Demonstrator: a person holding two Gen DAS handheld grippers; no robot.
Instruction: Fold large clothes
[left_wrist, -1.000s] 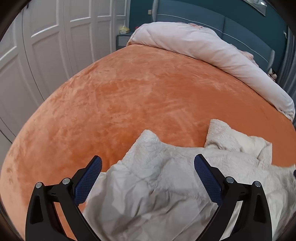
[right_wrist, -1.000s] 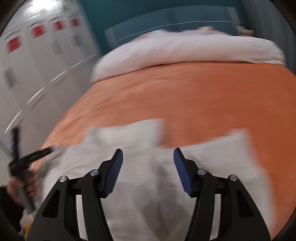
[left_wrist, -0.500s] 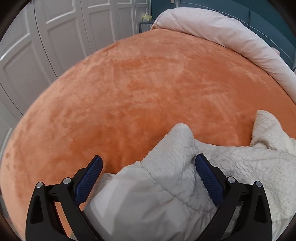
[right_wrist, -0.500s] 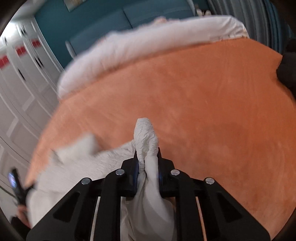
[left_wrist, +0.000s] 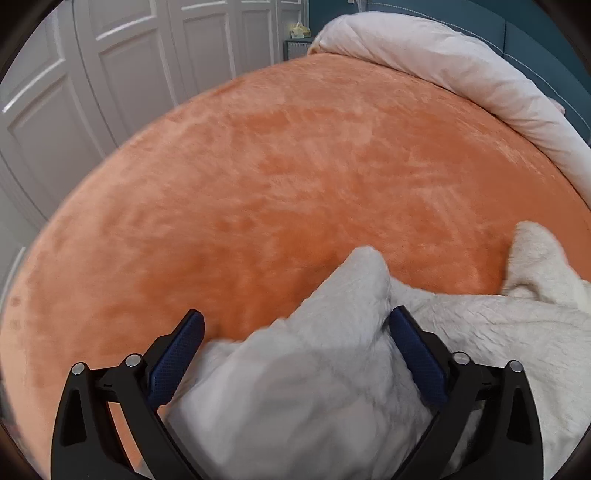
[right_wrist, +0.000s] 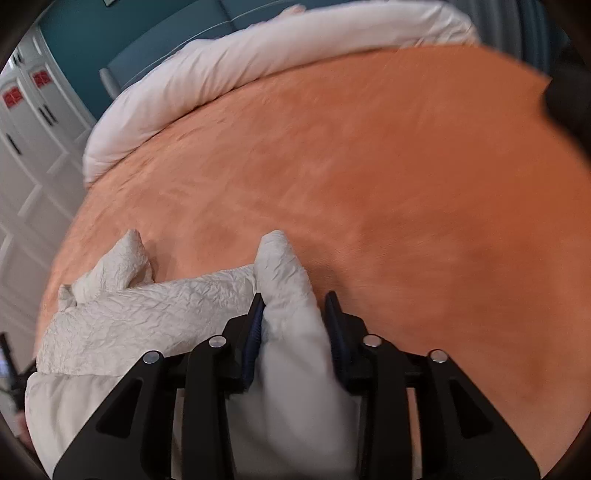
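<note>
A cream, crinkled padded garment (left_wrist: 480, 332) lies bunched on the near part of the orange bed. In the left wrist view my left gripper (left_wrist: 295, 315) stands wide open over it. A raised corner of the garment (left_wrist: 354, 280) sits between the fingers and is not pinched. In the right wrist view my right gripper (right_wrist: 294, 297) has a puffy fold of the garment (right_wrist: 284, 273) between its jaws. The jaws are opening. The fold leans on the left pad and a thin dark gap shows at the right pad. The rest of the garment (right_wrist: 147, 306) spreads to the left.
The orange plush bedspread (left_wrist: 295, 166) covers the bed. A rolled white duvet (left_wrist: 443, 62) lies along the head end, before a teal headboard. White wardrobe doors (left_wrist: 110, 74) stand left of the bed. A dark object (right_wrist: 569, 96) sits at the bed's right edge.
My right gripper shut tight on a fold of the garment, then widened with the fold still inside. My left gripper sank toward the bed, and the garment's corner now stands between its fingers.
</note>
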